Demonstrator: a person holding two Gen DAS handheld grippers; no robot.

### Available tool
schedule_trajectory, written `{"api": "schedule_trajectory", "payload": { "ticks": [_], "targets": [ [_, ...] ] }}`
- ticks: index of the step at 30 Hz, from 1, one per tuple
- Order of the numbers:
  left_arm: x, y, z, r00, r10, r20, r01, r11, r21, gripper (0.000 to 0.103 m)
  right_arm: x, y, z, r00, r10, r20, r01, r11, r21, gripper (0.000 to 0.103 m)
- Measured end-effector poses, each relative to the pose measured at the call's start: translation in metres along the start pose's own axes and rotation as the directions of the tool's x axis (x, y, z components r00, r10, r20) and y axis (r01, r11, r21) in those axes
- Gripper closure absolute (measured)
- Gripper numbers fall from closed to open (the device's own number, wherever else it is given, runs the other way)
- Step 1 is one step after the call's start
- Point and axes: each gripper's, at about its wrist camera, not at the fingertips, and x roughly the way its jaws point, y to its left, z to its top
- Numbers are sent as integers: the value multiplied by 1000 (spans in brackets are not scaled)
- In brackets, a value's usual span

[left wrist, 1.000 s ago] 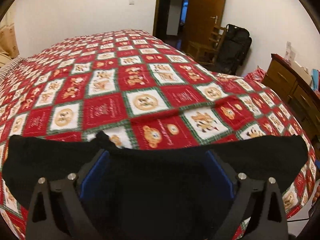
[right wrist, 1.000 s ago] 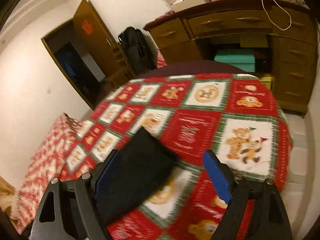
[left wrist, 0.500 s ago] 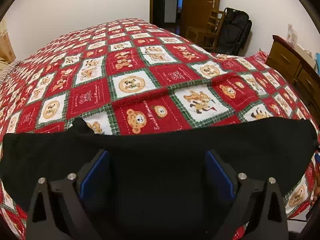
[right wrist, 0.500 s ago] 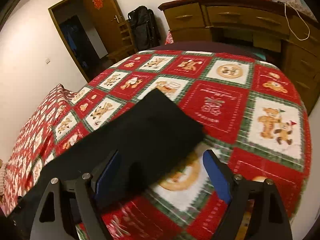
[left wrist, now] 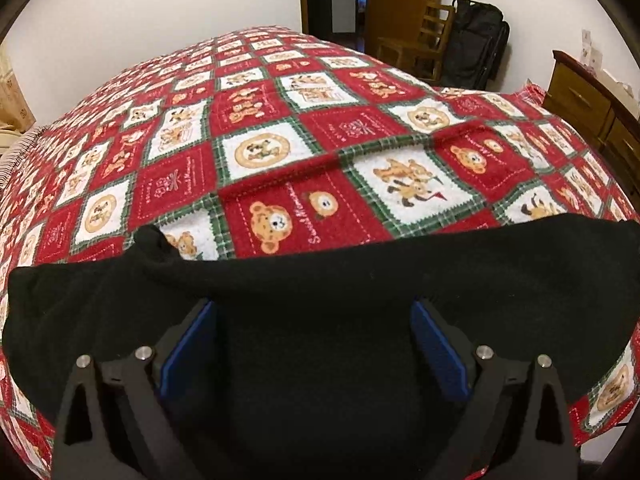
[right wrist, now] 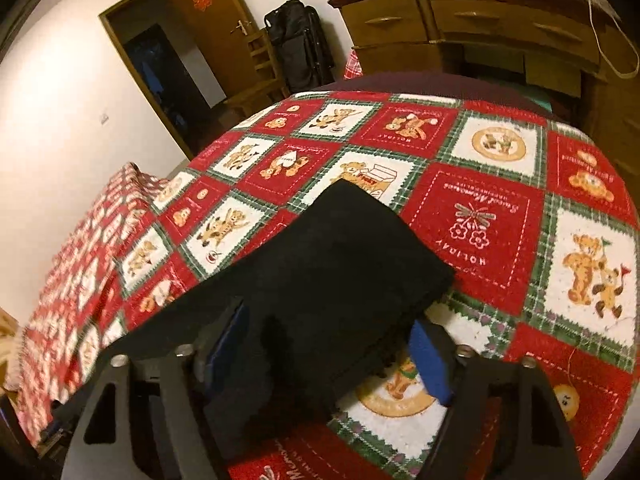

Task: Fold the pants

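One pr black pants (left wrist: 320,280) lies crosswise on bed (left wrist: 256,120).

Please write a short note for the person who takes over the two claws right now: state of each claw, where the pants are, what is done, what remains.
Left claw: jaws wide apart, straddling the black soft fabric pants, not pinching them.
Right claw: jaws closing, with the folded end of the pants between them; not yet clearly pinched.
Pants: lying in a long band on the red, white and green bear-patterned bedspread, near its front edge.
Done: the pants seem laid out lengthwise, with layers stacked at the right end.
Left: finish the right grip, take hold with the left, fold across, then smooth.
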Motion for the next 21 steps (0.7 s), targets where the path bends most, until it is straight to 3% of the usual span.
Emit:
{"api": "schedule_trajectory", "payload": {
  "ticks": [3,9,13,14,15,21],
  "targets": [
    [4,-2,-2,1000,5,-13,-5,1000,6,4,3,-2,2,1000,9,-9,-8,1000,8,58],
    [4,-3,-2,1000,12,-13,-12,1000,9,4,3,-10,4,999,45,8,-46,996,79,58],
    [5,-4,-2,1000,14,-15,-14,1000,10,3,3,-5,4,999,39,4,-39,999,30,58],
    [5,-3,-2,1000,14,-14,-14,1000,9,3,4,-5,4,999,42,2,-42,999,26,65],
    [5,-4,-3,1000,14,-14,-13,1000,10,3,6,-6,4,998,63,-13,-62,998,27,85],
    [5,-4,-3,1000,13,-13,-13,1000,15,3,9,-11,4,993,113,-29,-111,992,58,91]
  ]
}}
